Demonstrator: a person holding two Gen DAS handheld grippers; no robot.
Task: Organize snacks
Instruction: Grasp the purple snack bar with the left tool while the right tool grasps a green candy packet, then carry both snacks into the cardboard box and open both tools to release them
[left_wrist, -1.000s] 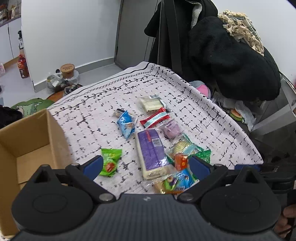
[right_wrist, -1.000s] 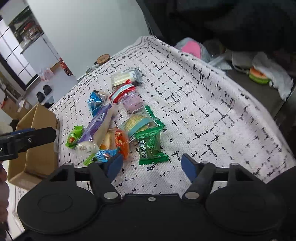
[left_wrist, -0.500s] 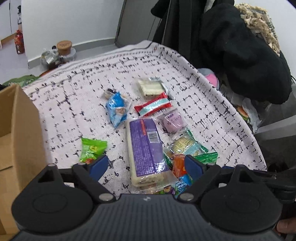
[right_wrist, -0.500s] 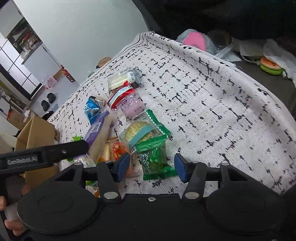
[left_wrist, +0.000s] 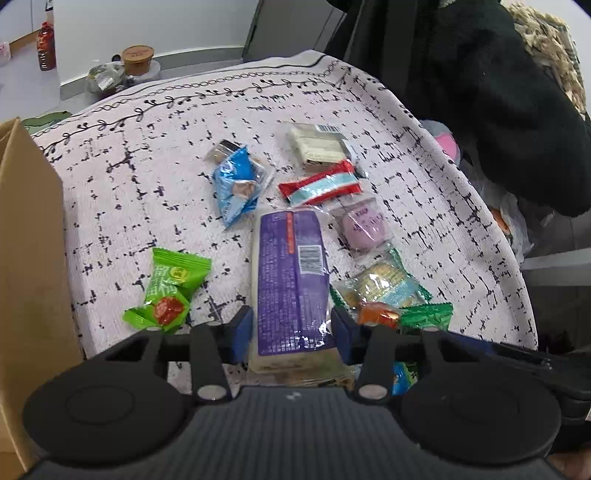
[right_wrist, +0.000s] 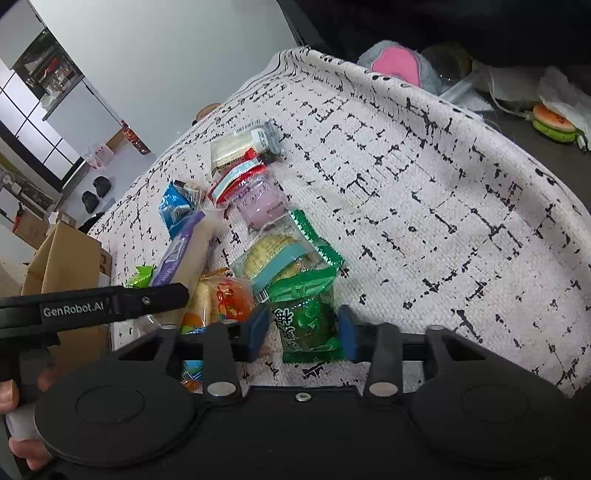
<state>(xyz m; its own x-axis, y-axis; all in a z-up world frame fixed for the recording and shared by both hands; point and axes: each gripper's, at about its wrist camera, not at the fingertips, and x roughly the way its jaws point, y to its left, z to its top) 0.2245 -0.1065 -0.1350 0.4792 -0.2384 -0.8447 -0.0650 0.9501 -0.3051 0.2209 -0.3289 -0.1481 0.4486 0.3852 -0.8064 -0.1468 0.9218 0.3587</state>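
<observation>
Several snack packets lie on a white, black-flecked cloth (left_wrist: 147, 192). My left gripper (left_wrist: 291, 334) has its jaws on both sides of the near end of a long purple packet (left_wrist: 290, 273), pads close to or touching its edges. My right gripper (right_wrist: 304, 330) straddles a dark green packet (right_wrist: 306, 314) the same way. A light green packet (left_wrist: 170, 288), a blue one (left_wrist: 236, 184), a red one (left_wrist: 319, 182), a pale purple one (left_wrist: 364, 227), a cracker packet (left_wrist: 380, 286) and an orange sweet (left_wrist: 376, 314) lie around.
An open cardboard box (left_wrist: 33, 258) stands at the cloth's left edge and also shows in the right wrist view (right_wrist: 62, 258). Dark clothing (left_wrist: 480, 92) hangs behind the far right. Jars and a bottle (left_wrist: 46, 50) stand on the floor beyond.
Both grippers have moved forward and down and narrowed their jaws. The left now flanks the purple packet, the right flanks the dark green packet.
</observation>
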